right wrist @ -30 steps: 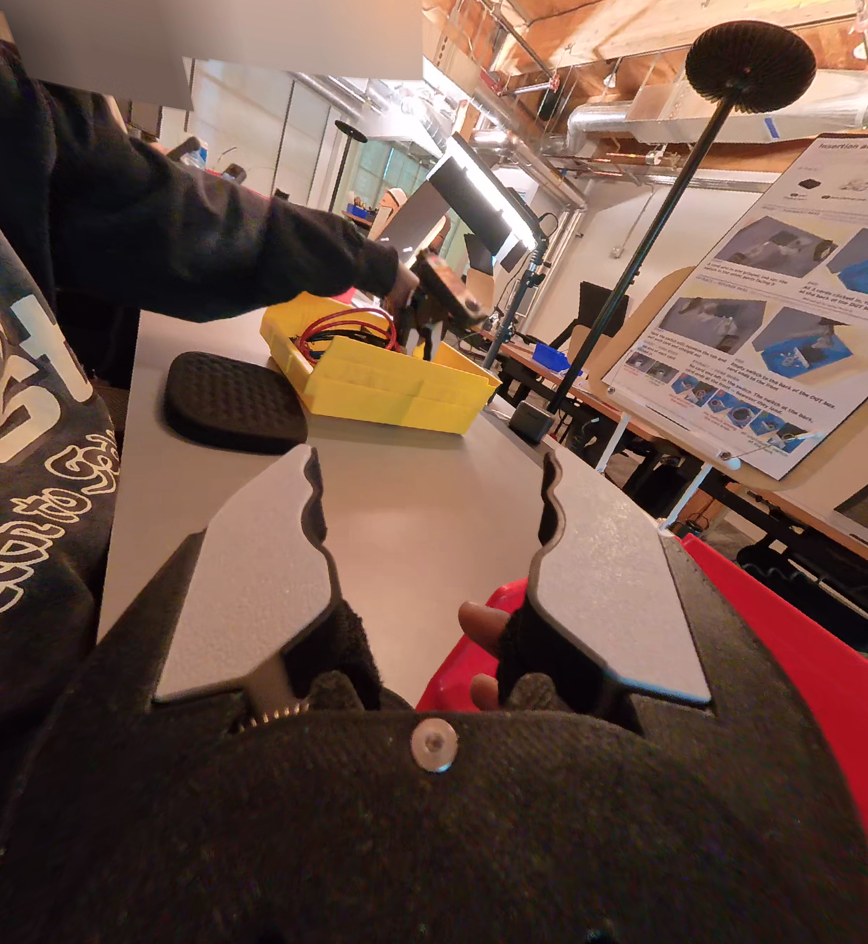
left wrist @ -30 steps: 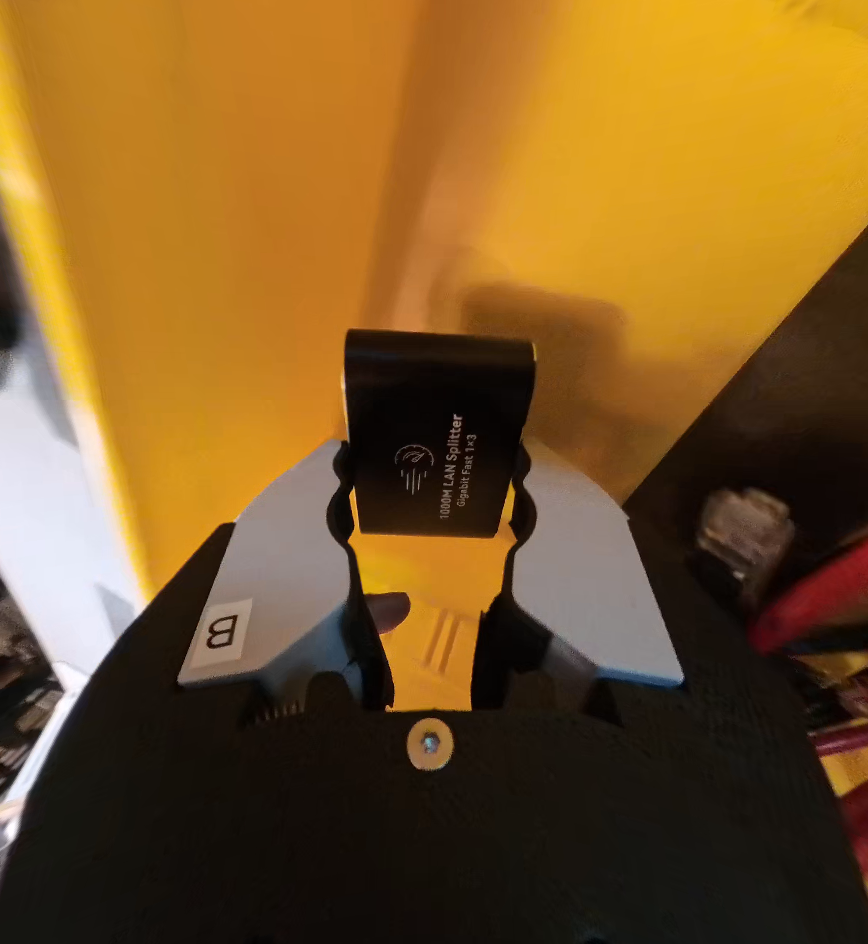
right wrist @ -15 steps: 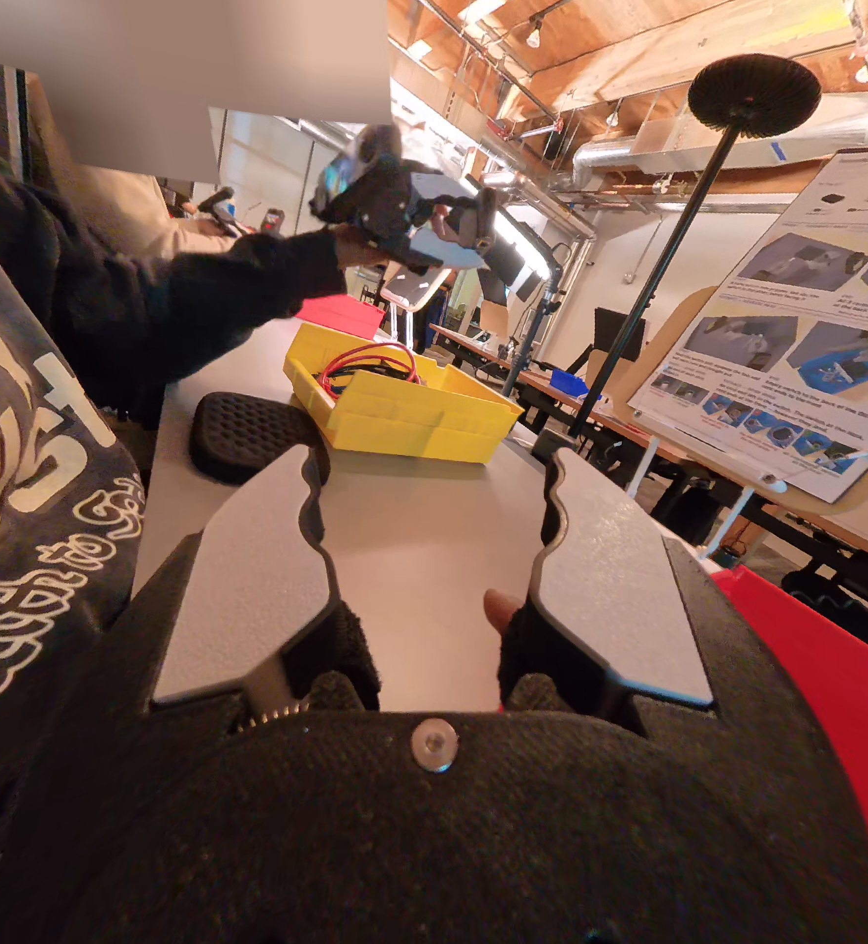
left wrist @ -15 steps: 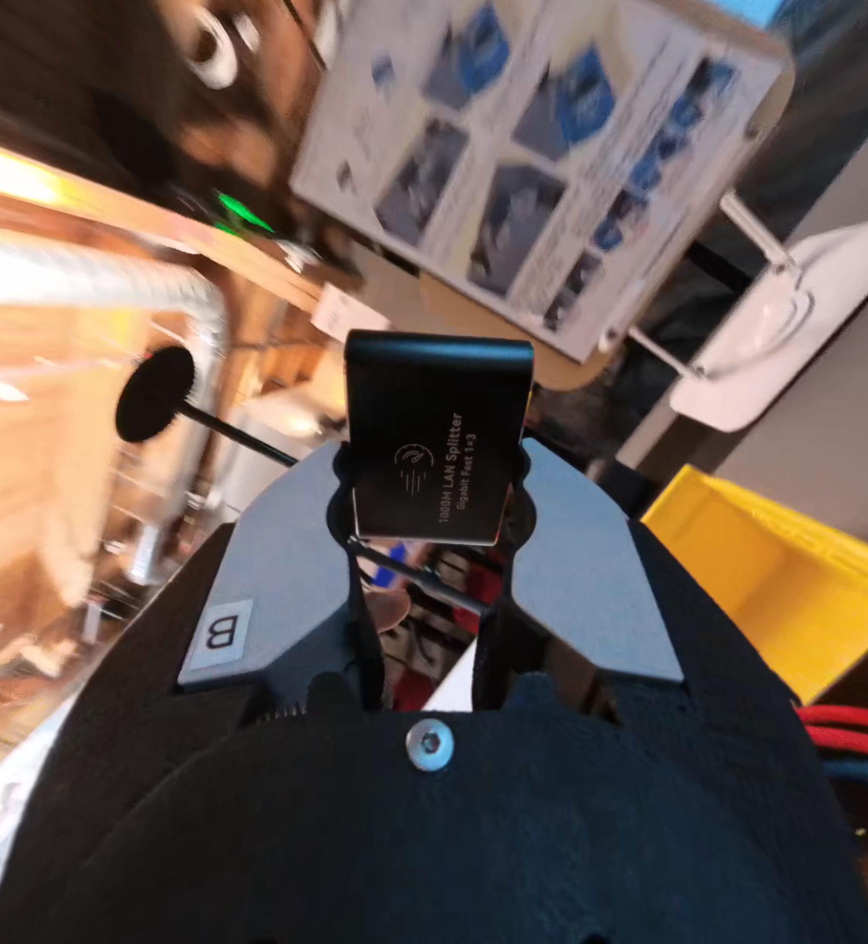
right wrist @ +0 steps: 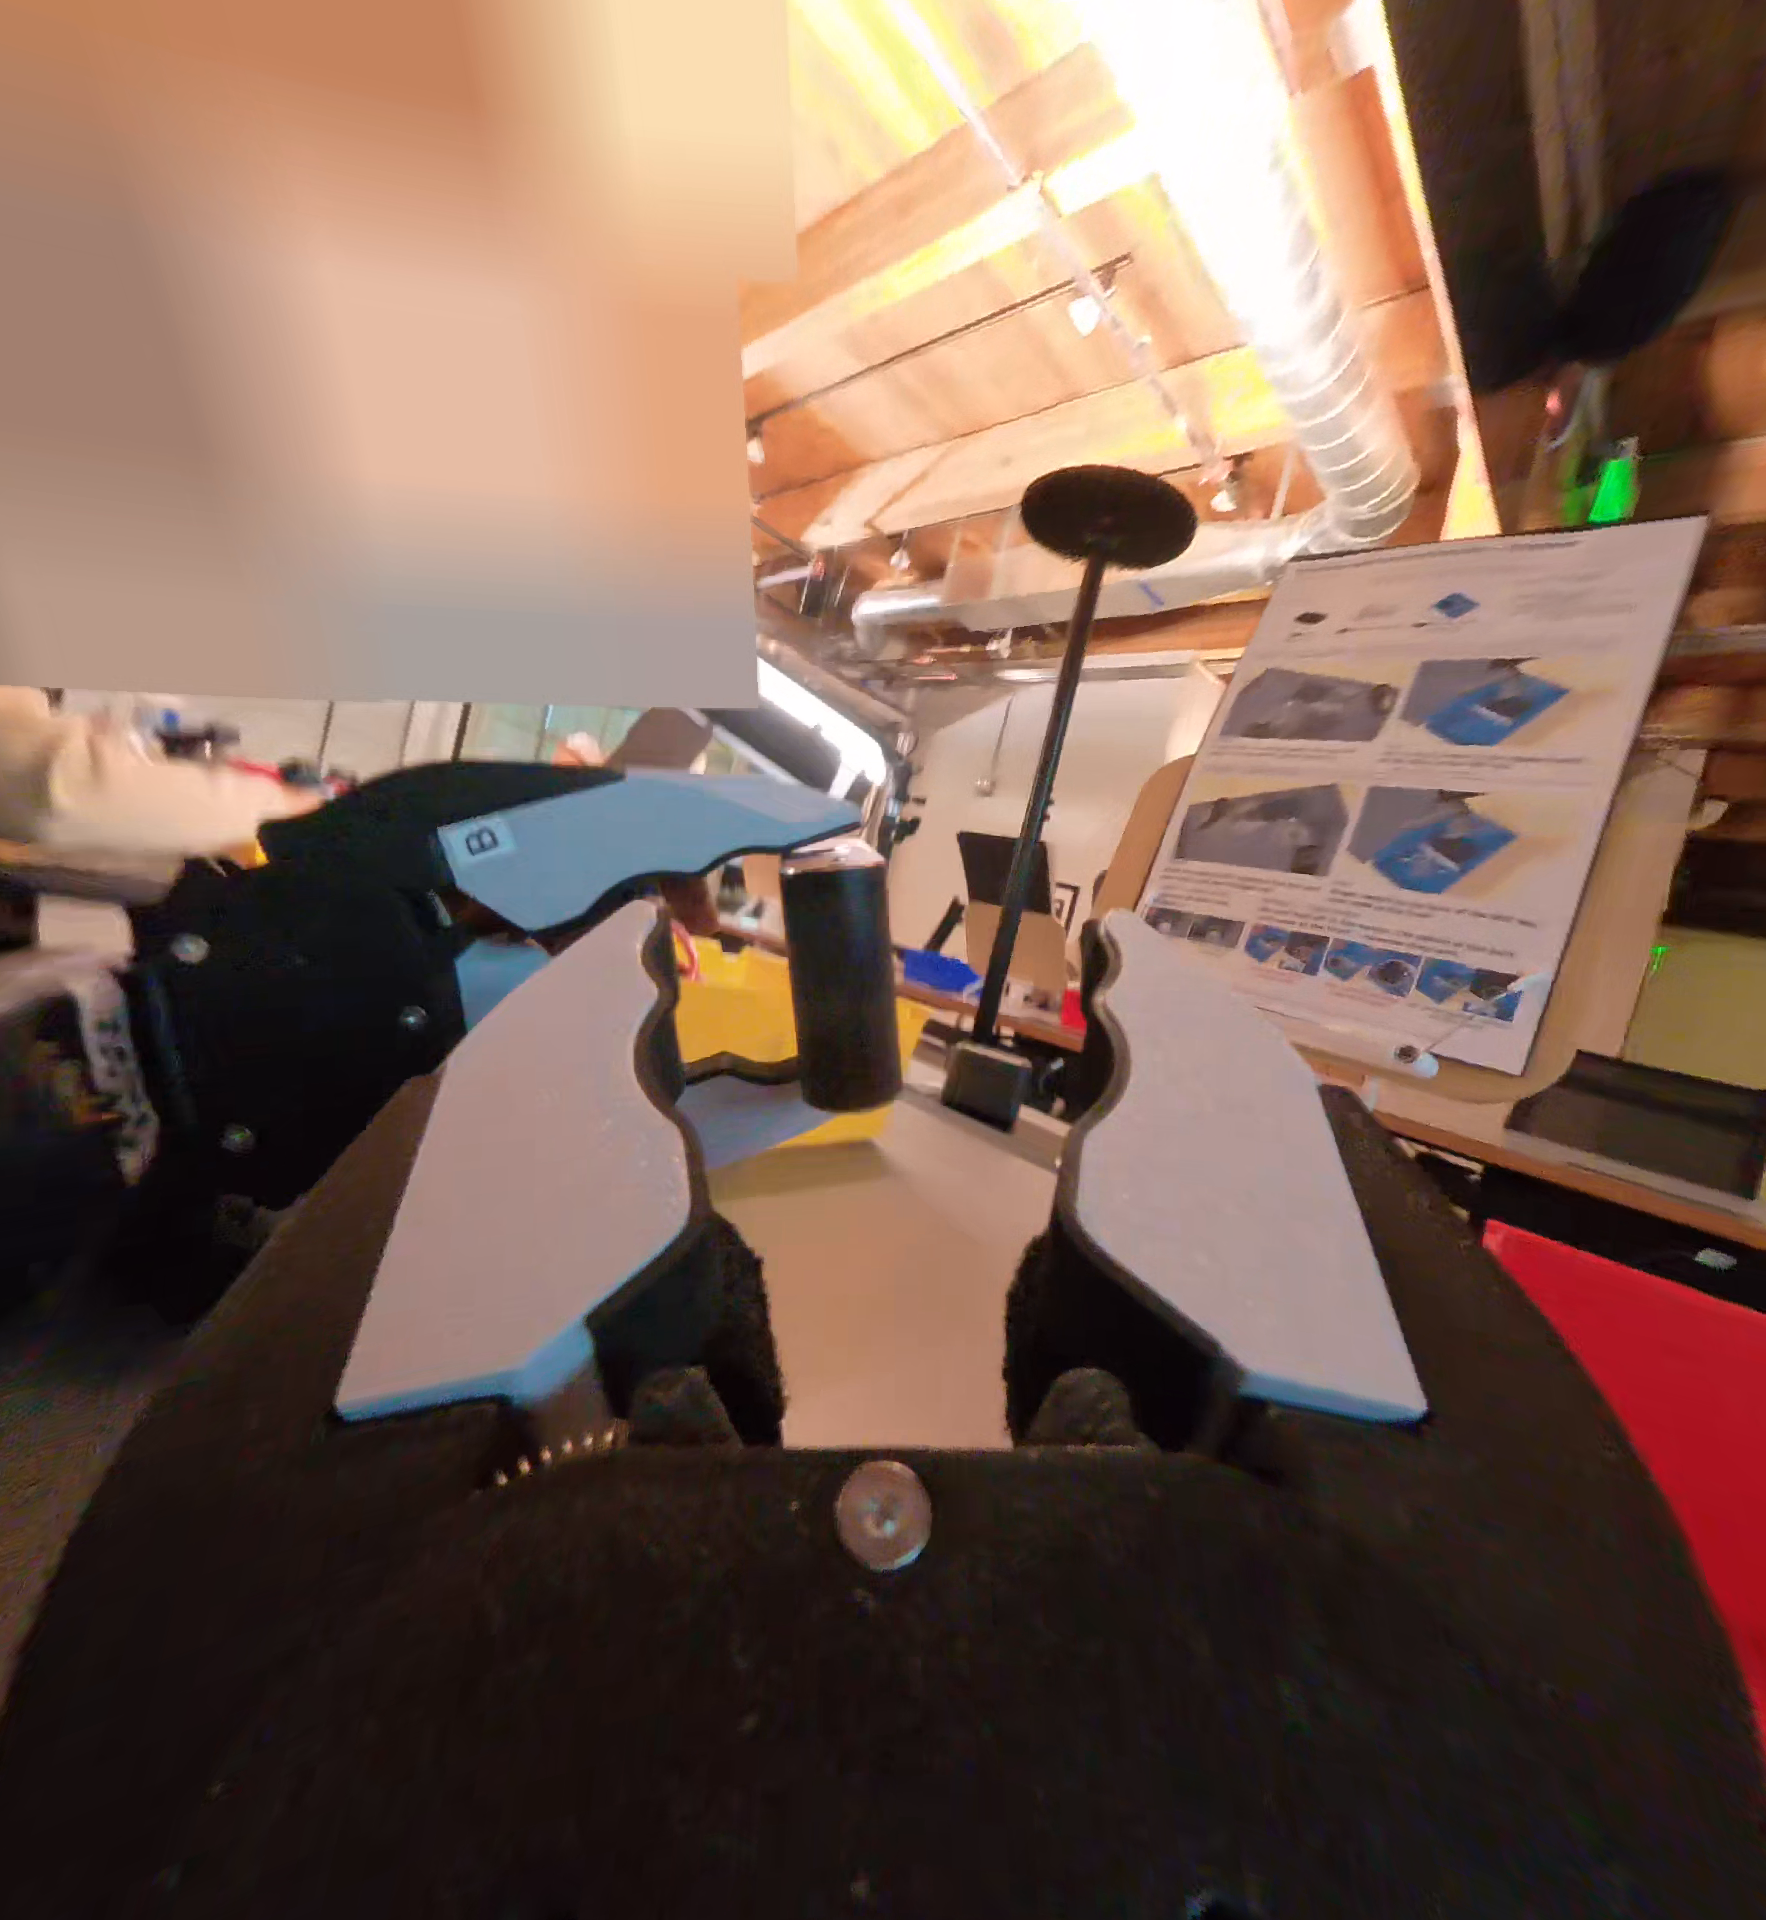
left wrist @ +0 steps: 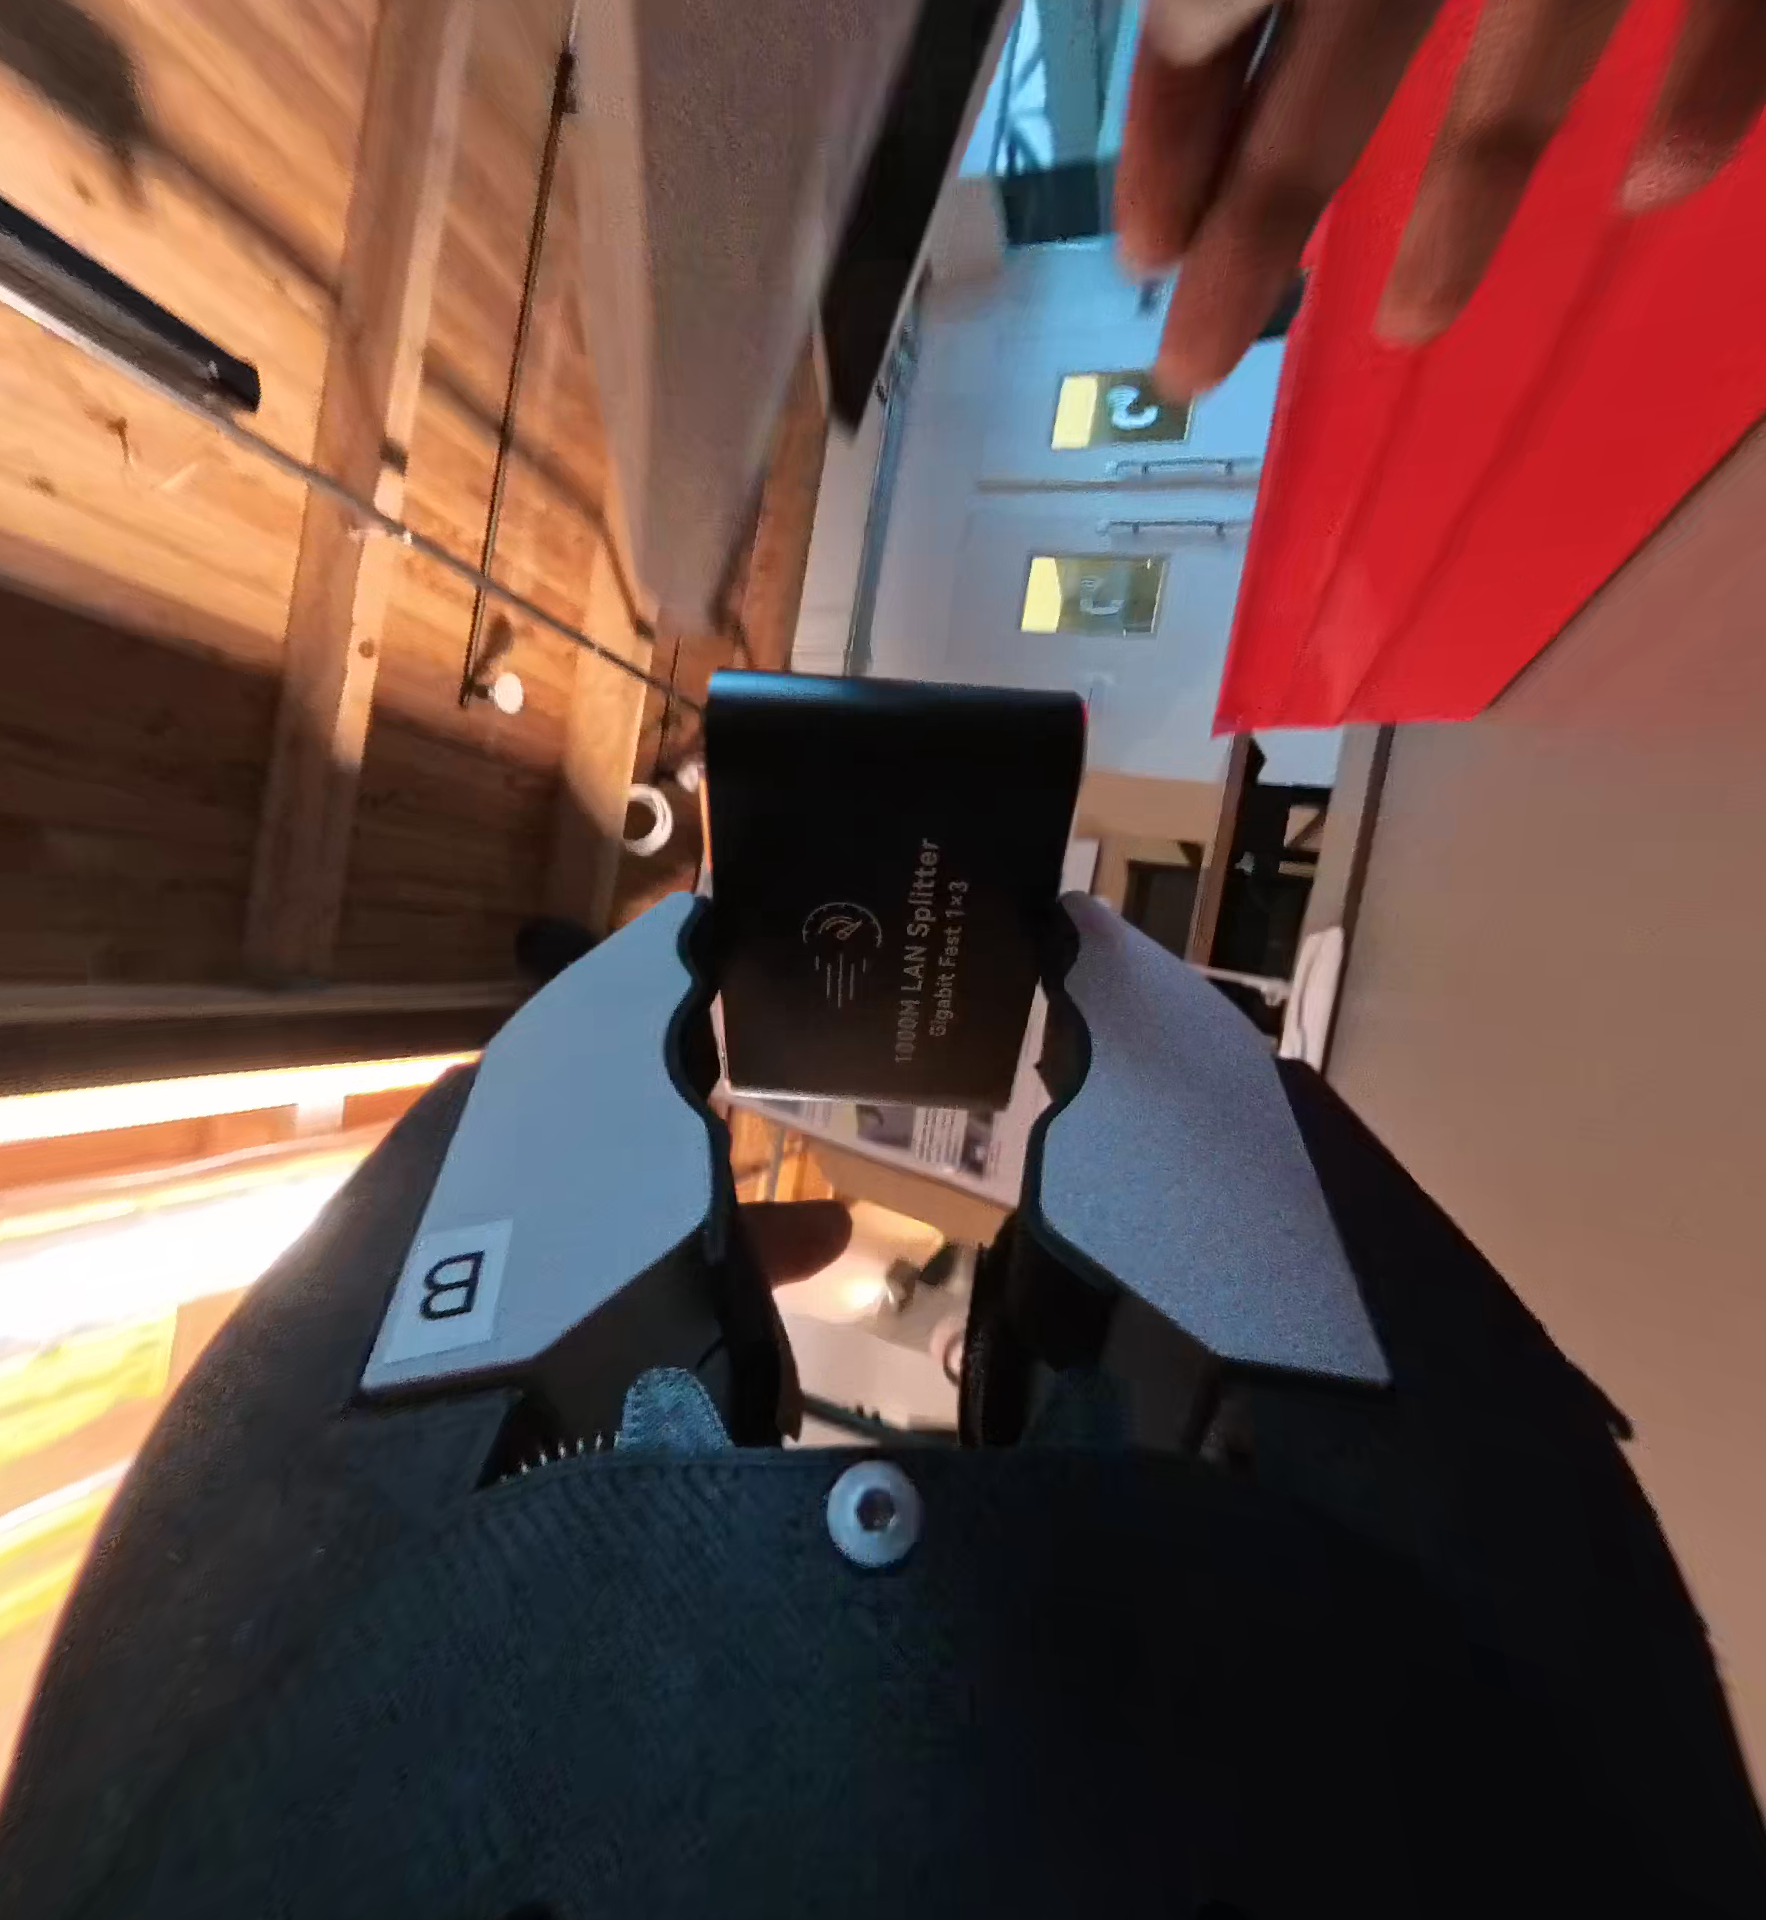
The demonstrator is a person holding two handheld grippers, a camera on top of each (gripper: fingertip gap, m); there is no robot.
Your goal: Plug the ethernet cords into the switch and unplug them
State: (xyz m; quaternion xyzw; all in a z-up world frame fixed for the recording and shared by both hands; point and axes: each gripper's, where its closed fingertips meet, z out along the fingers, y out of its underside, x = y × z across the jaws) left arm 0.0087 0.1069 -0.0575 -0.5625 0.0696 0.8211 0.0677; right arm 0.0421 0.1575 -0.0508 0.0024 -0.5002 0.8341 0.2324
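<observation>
Left jaws clamped on black switch — raised off table, right jaws wide, empty, just behind it

Grey table is seen in right wrist view. Yellow bin is set on it at far end, black stand base beside bin. Red tray is seen at right edge; contact unclear.

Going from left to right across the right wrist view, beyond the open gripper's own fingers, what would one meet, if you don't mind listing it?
left gripper → switch → black stand with a round disc on top → instruction poster → red bin
</observation>
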